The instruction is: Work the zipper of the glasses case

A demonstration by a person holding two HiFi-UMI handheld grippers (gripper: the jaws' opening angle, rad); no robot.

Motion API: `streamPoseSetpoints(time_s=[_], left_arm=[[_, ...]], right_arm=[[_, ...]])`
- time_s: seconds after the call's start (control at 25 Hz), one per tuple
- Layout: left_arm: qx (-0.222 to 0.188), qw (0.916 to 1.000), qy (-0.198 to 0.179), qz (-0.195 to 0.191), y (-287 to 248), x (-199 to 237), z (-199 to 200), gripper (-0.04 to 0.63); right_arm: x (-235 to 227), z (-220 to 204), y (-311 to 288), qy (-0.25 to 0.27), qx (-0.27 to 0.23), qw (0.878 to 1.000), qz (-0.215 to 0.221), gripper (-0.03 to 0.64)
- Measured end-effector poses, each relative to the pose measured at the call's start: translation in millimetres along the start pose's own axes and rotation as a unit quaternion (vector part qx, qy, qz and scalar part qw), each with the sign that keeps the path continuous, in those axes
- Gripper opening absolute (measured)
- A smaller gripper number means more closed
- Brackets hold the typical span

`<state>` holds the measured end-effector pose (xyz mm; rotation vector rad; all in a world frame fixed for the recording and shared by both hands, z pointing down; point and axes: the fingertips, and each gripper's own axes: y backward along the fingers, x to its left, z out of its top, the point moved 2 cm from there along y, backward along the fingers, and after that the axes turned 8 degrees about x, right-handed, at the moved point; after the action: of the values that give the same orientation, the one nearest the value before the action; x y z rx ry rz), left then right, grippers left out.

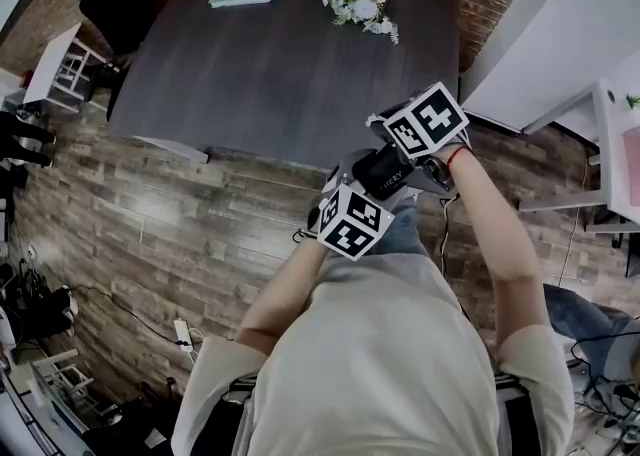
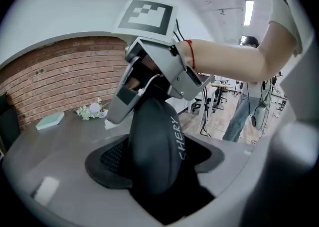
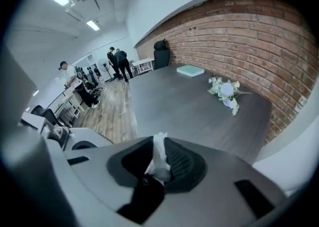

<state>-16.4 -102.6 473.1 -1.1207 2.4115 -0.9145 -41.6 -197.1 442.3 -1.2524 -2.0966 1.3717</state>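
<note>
Left claw (image 2: 149,183) clamped on dark glasses case (image 2: 152,136) — prob. stiff, light, slick; right claw (image 3: 160,173) pinches white zipper pull (image 3: 158,154) — floppy.

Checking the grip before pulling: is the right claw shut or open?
Shut: in the right gripper view the right claw pinches a white tab between its pads.

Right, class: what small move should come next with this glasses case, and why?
Probably slide the right gripper along the glasses case: its fingers pinch what looks like the white zipper pull, and the left gripper clamps the case.
</note>
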Motion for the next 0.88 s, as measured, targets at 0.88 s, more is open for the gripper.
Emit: streamPoseSetpoints(time_s=[0.88], left_arm=[[-0.165,0.9680,0.157,-0.105,34.7,11.3,31.7,0.336]], right_arm=[[1.7,59.0,95.0,0.006,-0.270,0.962,-0.026,0.009]])
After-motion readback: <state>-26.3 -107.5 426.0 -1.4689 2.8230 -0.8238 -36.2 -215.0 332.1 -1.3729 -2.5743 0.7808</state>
